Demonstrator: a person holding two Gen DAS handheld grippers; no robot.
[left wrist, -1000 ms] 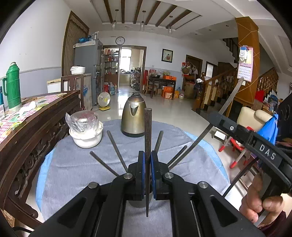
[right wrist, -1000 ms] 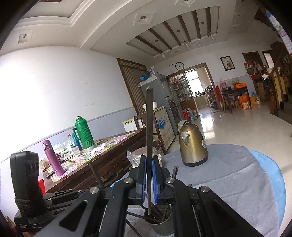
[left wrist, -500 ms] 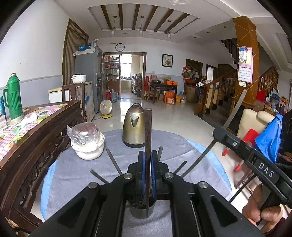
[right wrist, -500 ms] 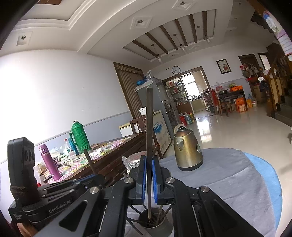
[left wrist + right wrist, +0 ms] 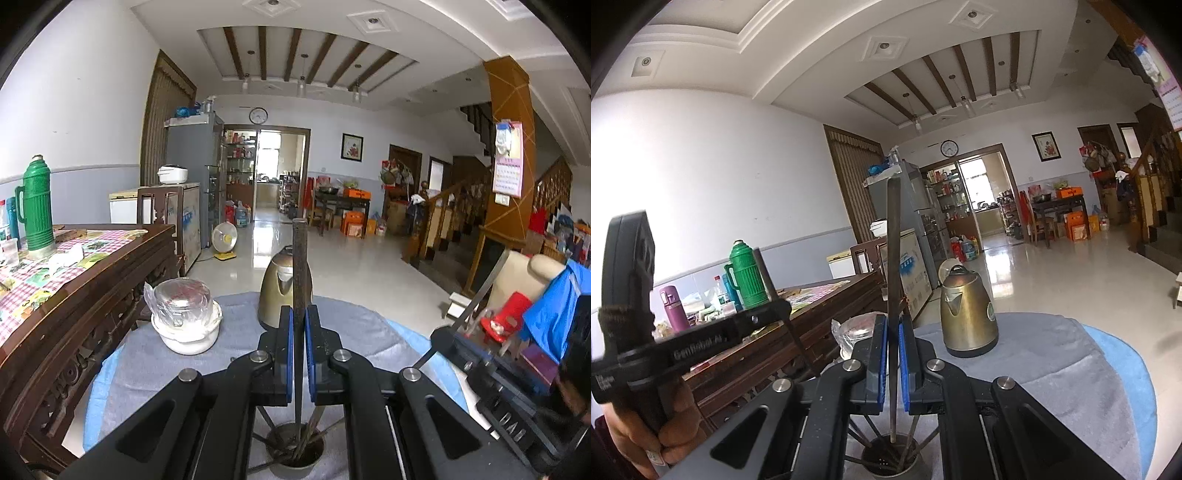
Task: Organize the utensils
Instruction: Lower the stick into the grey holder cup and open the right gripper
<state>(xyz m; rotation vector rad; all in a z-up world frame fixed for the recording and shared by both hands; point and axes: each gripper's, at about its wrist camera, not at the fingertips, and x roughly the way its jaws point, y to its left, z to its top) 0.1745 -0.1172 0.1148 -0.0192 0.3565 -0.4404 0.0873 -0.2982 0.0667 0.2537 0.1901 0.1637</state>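
Both grippers pinch one chopstick each, upright. Left gripper (image 5: 299, 363), chopstick (image 5: 300, 295); holder cup (image 5: 296, 456) at 6 o'clock below. Keep yours vertical, lower tip inside the rim, then let go.

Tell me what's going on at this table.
A person holds two grippers. The left gripper and the right gripper are each shut on a dark chopstick, held upright over a metal cup of more chopsticks. A kettle and a covered bowl stand behind.
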